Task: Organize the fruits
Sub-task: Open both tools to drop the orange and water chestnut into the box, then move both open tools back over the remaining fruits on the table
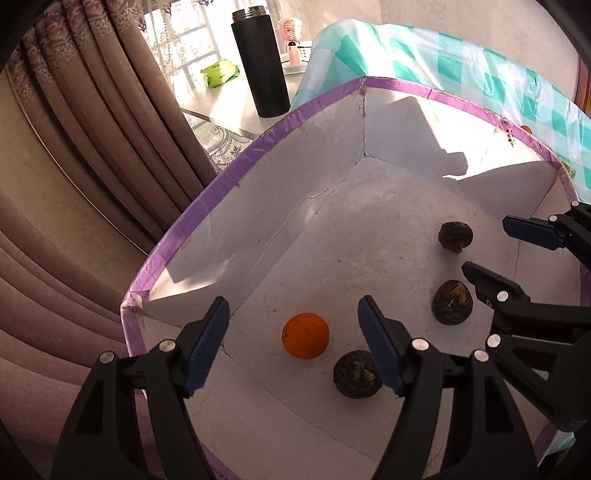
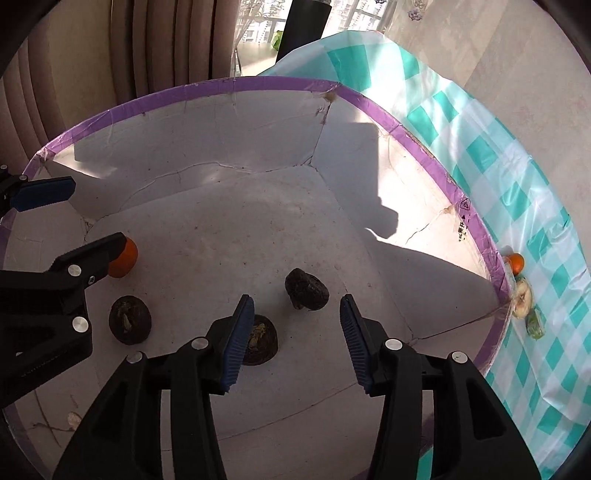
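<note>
A white cardboard box with a purple taped rim (image 1: 258, 142) (image 2: 258, 84) holds an orange (image 1: 305, 335) (image 2: 123, 262) and three dark round fruits (image 1: 357, 373) (image 1: 452, 302) (image 1: 455, 236). In the right wrist view the dark fruits lie at the left (image 2: 130, 319), the middle (image 2: 260, 345) and further back (image 2: 306, 289). My left gripper (image 1: 295, 347) is open and empty above the box floor, the orange between its fingers' line. My right gripper (image 2: 295, 343) is open and empty over the dark fruits; it also shows at the right of the left wrist view (image 1: 487, 247).
The box stands on a teal checked tablecloth (image 2: 517, 177). Another orange (image 2: 516, 263) and fruit pieces (image 2: 524, 295) lie on the cloth outside the box's right corner. A black flask (image 1: 260, 62), green packet (image 1: 219, 74) and pink fan (image 1: 291, 33) stand on a table behind. Curtains hang at left.
</note>
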`<state>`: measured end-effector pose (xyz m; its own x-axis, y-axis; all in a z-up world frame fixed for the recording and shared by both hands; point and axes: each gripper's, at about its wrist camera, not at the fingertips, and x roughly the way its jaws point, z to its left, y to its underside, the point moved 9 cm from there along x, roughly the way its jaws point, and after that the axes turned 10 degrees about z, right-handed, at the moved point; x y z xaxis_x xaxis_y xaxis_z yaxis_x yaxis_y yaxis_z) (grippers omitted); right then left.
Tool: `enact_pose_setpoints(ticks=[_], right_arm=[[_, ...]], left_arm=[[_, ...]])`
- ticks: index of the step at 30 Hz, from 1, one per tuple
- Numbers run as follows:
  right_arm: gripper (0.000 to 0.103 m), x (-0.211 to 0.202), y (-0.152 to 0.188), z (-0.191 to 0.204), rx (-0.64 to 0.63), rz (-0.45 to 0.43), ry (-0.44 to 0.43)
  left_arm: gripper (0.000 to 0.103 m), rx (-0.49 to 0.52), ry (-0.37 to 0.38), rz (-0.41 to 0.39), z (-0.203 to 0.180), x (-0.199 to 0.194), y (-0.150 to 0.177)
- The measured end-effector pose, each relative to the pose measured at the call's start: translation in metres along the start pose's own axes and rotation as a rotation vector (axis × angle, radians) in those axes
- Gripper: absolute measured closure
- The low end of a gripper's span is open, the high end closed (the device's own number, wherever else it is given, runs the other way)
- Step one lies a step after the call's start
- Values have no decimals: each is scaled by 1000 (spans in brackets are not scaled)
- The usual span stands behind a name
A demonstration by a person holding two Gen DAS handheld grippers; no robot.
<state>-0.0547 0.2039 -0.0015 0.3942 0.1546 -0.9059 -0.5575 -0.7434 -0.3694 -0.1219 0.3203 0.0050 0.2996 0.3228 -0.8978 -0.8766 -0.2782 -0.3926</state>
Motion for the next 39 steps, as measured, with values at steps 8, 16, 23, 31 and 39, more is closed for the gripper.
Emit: enact_pose_setpoints(ticks=[8,16,23,31,39], right_arm=[[37,-6,1,-4,14,-38,19],[27,-5,6,-10,30,-63,16],[17,-28,8,-12,29,-155,-26],[17,-75,42,-83,197,-388,-53],[17,-23,142,-239,594,-310,79]], left_arm=[[11,-21,1,-14,2,-4,0],[5,-32,-43,-18,4,-11,0],[4,-44,-140,-84,5,-43,-6],[2,-64,-249,-510,-30,-161,-23],[2,99,161,-649,-179,-194,-22]])
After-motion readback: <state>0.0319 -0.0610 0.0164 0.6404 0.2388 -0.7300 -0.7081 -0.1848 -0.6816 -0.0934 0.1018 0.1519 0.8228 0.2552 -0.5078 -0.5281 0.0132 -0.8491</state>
